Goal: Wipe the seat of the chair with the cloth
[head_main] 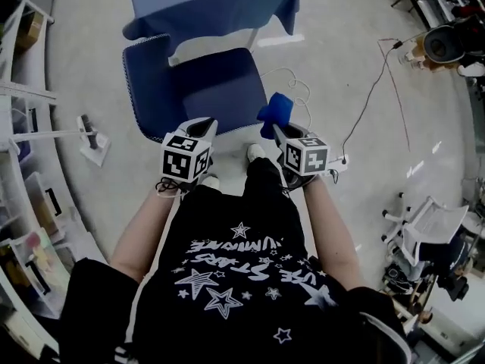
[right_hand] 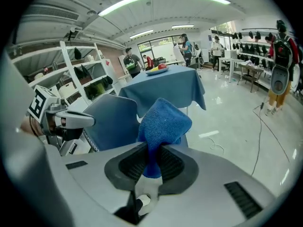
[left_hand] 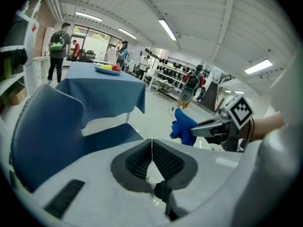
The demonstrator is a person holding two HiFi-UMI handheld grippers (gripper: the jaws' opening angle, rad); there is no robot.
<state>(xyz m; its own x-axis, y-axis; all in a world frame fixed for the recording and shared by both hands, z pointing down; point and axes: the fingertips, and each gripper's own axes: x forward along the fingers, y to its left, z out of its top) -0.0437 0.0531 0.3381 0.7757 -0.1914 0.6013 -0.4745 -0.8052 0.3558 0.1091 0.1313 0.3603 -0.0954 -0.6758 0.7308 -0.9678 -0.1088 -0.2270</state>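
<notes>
**Head view.** A person stands just before a blue chair. Beyond the chair there is a table with a blue cover. The left gripper is over the near edge of the seat. The right gripper is at the near right corner of the seat and holds a blue cloth. The cloth sticks up from its tips. I cannot tell from here if the cloth touches the seat.

**Left gripper view.** The jaws of the left gripper are pressed together, with nothing between them. The chair is to the left, and the table is behind it. On the right, the right gripper carries the cloth in the air, apart from the seat.

**Right gripper view.** The right gripper pinches the lower end of the cloth, and the rest bunches above the jaws. The chair is behind the cloth, and the left gripper is on the left. The table is further away and has a plate of fruit on it.
</notes>
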